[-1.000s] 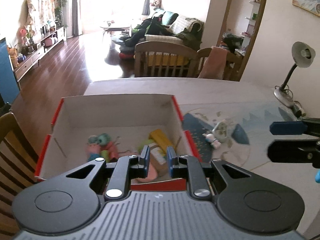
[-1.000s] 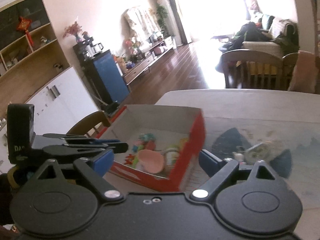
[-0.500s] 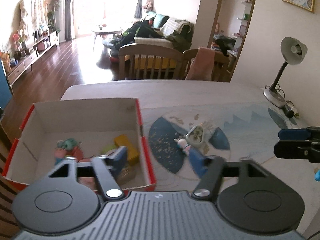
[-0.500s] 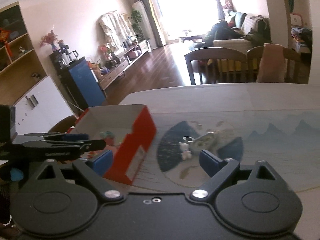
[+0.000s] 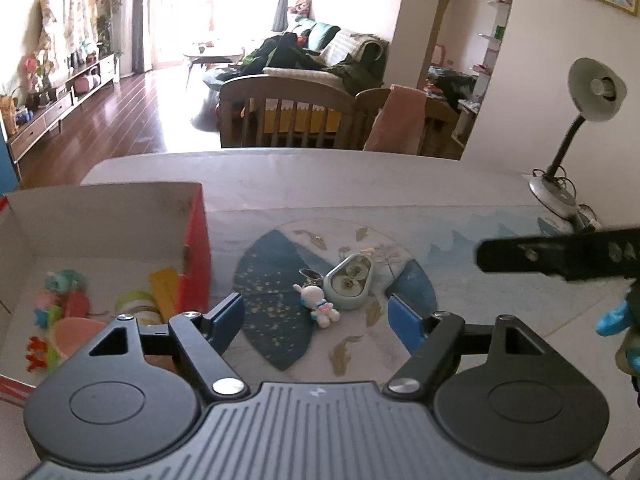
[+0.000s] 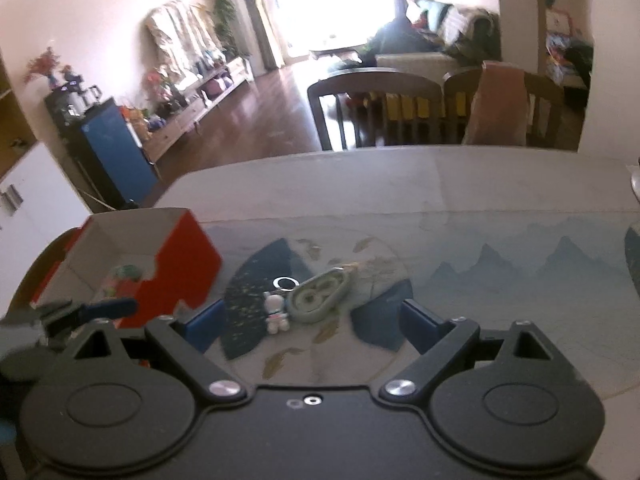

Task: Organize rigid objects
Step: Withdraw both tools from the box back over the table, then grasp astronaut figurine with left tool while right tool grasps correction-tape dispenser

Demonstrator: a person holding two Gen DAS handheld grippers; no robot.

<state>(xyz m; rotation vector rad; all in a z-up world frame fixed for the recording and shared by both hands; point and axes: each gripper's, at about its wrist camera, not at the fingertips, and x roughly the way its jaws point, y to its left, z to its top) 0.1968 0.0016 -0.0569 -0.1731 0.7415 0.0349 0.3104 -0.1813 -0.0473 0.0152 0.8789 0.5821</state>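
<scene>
Red-walled cardboard box (image 5: 198,248) now sits at the left of the left wrist view instead of dead ahead: both hand-held grippers have swung off it toward the blue-patterned mat (image 5: 272,276) on the desk (image 5: 360,176). My read: one drop into the box is done and the next pick is being lined up. Left hand-held gripper (image 5: 318,320) was pinched shut a second ago over the box; its jaws are opening now, nothing between them. Right hand-held gripper (image 6: 314,322) stays spread wide, also empty, same two targets ahead of it. Counts, big to small: one box; inside it roughly six small items already sorted, colours pink, green, yellow, orange, exact number hard to tell from the clutter; one grey-green oval case (image 5: 350,280) on the mat; one white figurine keychain (image 5: 318,304) lying just beside the case, possibly touching, ring end toward the far side. Two things left outside the box.
</scene>
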